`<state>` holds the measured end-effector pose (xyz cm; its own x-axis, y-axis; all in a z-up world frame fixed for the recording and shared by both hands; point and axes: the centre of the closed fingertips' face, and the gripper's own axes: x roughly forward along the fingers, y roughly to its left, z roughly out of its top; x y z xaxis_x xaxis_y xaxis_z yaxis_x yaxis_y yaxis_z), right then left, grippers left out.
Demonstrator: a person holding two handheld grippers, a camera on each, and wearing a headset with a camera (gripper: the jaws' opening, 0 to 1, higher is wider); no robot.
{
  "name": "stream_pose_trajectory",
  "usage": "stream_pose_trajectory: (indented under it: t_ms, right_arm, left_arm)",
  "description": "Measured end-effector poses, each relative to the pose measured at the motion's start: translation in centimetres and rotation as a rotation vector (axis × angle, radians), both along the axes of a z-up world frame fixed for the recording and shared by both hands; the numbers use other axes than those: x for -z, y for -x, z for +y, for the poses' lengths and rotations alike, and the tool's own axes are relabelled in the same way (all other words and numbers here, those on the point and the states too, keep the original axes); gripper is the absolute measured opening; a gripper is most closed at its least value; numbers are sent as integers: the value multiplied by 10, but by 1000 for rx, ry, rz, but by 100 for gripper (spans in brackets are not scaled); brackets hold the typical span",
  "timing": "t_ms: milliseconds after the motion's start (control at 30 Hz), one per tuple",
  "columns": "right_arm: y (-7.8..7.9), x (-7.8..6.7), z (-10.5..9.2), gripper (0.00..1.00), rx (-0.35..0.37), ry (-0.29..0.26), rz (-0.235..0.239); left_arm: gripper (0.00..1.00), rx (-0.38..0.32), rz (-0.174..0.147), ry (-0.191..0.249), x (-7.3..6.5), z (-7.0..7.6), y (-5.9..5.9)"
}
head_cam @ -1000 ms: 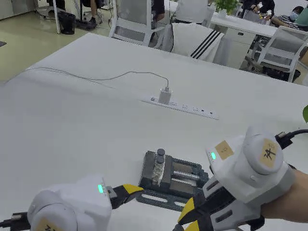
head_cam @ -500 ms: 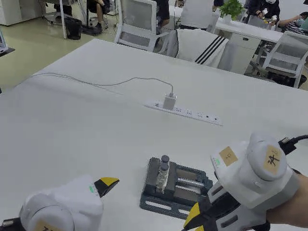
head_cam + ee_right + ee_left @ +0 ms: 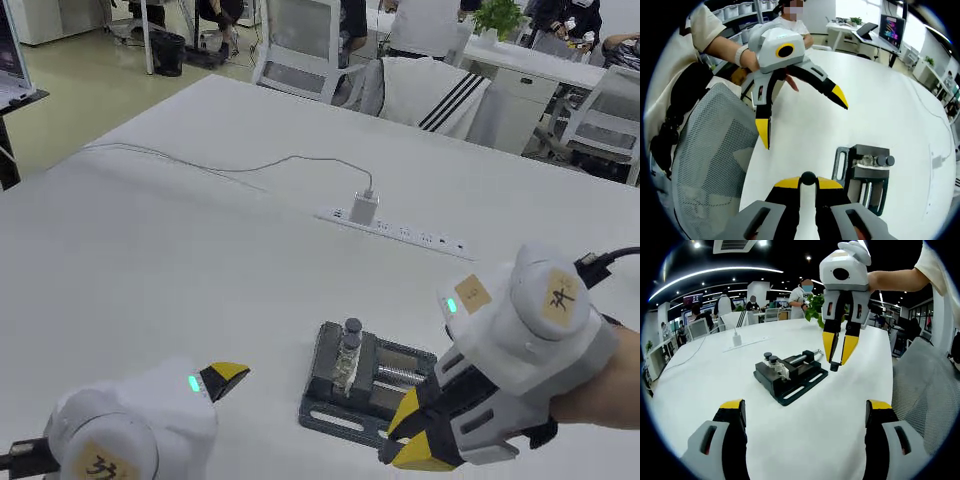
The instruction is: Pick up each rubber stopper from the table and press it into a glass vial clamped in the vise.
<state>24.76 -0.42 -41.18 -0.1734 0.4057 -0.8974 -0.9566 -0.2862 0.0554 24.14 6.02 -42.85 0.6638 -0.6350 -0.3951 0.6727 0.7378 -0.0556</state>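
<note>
Head view: the right gripper (image 3: 412, 445), jaws nearly together, hangs just right of the vise (image 3: 328, 408). Left gripper view: the left gripper (image 3: 805, 407) gapes wide, empty. Right gripper view: jaws clamp a rubber stopper (image 3: 808, 178), vise apart, toward the view's right.

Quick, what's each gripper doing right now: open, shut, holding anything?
The left gripper: open, jaws wide apart, holding nothing.
The right gripper: shut on a dark rubber stopper at its tips.
</note>
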Motion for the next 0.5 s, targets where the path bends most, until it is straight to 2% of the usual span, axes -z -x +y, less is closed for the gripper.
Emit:
stream_pose_trajectory:
  t_ms: [233,500]
  right_arm:
    - [-21,-6,7,5,-55,41,-55]
    - [-52,-14,17,5,-91,82,-110]
  left_arm:
    - [99,-8,7,3,2,3,2]
    - [99,1,20,2,5,4,5]
